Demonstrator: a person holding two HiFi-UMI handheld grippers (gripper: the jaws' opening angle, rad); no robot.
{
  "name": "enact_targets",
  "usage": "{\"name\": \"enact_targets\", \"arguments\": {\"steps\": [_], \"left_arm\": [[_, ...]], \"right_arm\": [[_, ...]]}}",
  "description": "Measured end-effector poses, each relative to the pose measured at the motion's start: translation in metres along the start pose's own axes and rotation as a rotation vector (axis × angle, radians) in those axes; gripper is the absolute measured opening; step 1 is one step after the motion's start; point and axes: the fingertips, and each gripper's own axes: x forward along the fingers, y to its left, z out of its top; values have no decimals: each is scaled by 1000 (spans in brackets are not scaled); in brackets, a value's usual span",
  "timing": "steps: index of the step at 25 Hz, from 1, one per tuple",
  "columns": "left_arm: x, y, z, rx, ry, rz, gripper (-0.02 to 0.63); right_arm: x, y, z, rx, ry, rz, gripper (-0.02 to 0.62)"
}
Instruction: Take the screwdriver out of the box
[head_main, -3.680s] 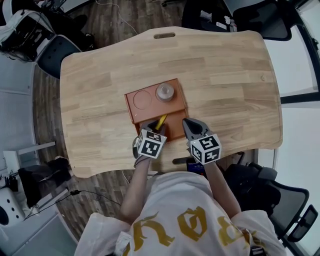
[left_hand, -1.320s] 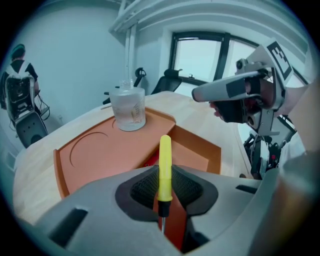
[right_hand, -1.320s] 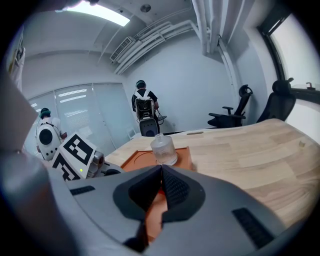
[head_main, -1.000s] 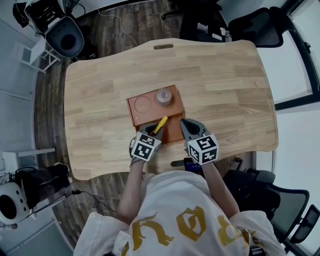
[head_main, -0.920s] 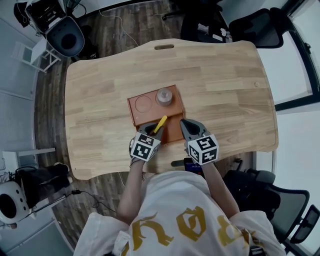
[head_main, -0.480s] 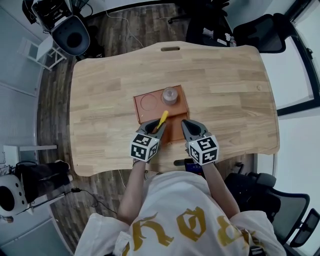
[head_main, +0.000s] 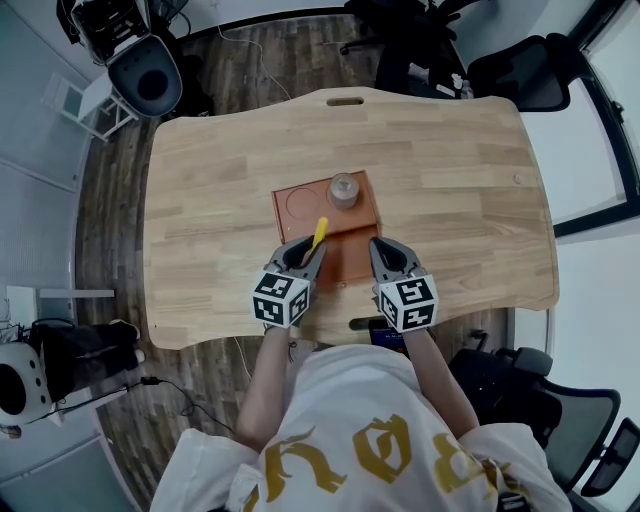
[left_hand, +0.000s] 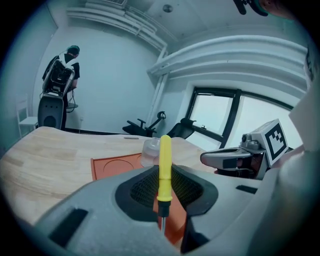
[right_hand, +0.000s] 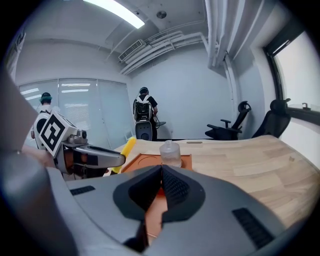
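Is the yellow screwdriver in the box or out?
Looks out: the left gripper clamps the screwdriver, held above the orange box; its tip is hidden.

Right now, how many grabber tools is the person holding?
2. The left gripper, over the orange box, has its fingers shut on the yellow screwdriver; the right gripper, beside it, has its fingers shut.

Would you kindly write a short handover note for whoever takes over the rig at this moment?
Left hand-held gripper: shut on the screwdriver, yellow handle pointing forward.
Right hand-held gripper: jaws together at the orange box's near right corner; grip on its rim unclear.
Clear jar stands in the box's far part.
Done: screwdriver gripped, above the box.
To do: carry it clear, probably onto the table.
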Motion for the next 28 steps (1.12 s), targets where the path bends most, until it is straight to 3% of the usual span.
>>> {"name": "enact_targets", "arguments": {"steps": [15, 28], "left_arm": [[-50, 4, 35, 10, -238, 102, 77], [-70, -9, 43, 9, -296, 102, 77]], "right_arm": [[-20, 7, 12, -30, -51, -24, 11], [-42, 10, 29, -50, -131, -52, 11]]}}
